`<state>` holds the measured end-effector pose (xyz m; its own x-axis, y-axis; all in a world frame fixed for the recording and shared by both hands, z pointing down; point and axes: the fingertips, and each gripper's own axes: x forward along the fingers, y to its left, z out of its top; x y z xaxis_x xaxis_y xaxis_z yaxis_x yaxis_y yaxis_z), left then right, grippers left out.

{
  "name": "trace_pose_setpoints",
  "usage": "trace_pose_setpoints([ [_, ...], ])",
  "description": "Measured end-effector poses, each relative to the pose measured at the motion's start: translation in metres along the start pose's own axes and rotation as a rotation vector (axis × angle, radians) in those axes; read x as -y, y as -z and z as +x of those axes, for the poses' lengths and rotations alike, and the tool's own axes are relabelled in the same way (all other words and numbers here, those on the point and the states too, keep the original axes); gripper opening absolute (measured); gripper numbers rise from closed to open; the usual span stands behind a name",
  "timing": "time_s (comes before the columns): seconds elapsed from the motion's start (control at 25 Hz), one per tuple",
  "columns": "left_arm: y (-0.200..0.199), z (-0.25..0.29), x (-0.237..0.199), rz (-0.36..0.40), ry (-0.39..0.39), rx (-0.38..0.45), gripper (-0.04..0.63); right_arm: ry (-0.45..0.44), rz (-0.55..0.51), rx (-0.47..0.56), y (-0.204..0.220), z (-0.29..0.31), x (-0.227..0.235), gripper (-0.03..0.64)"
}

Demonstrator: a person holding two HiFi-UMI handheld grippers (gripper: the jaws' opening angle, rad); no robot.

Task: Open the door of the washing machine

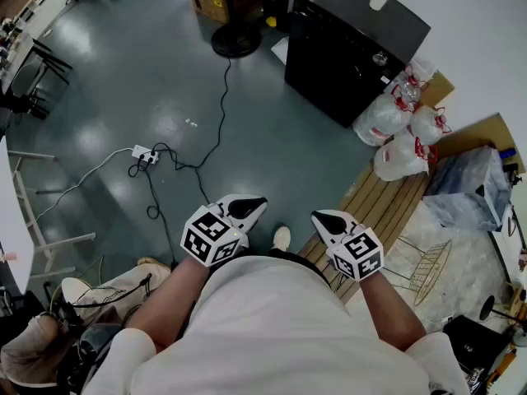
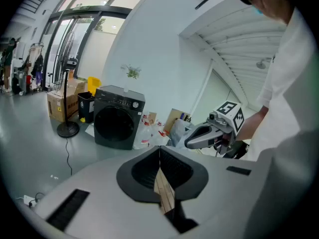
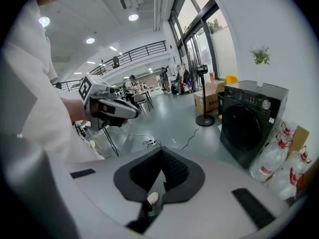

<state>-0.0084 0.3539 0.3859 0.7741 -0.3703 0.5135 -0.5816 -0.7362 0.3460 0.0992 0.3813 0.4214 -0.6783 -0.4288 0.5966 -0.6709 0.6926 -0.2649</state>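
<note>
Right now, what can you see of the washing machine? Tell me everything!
The washing machine is a dark, boxy front-loader, metal by the look of it. It stands upright on the grey floor against the white wall. Its big round door is dark and shut. A control strip with a round knob runs along the top front. A white vase stands on top, and tied plastic bags lie close beside it. Nobody is touching it.

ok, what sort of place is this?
Probably an open lab or workshop hall, not a home: washing machine standing free on a polished grey floor, power strip with cables trailing across it, railed upper gallery beyond.
</note>
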Motion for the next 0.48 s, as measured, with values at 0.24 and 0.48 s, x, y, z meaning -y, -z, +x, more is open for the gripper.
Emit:
trace_pose_setpoints([
  [0.24,-0.027,0.035,-0.005,-0.011,-0.030,0.036,0.018,-0.005,-0.014,0.001,-0.005,0.000,0.045,0.006],
  [0.48,-0.038,0.047,-0.033,-0.031,-0.053,0.037,0.018,-0.029,-0.030,-0.027,-0.015,0.023,0.070,0.006],
])
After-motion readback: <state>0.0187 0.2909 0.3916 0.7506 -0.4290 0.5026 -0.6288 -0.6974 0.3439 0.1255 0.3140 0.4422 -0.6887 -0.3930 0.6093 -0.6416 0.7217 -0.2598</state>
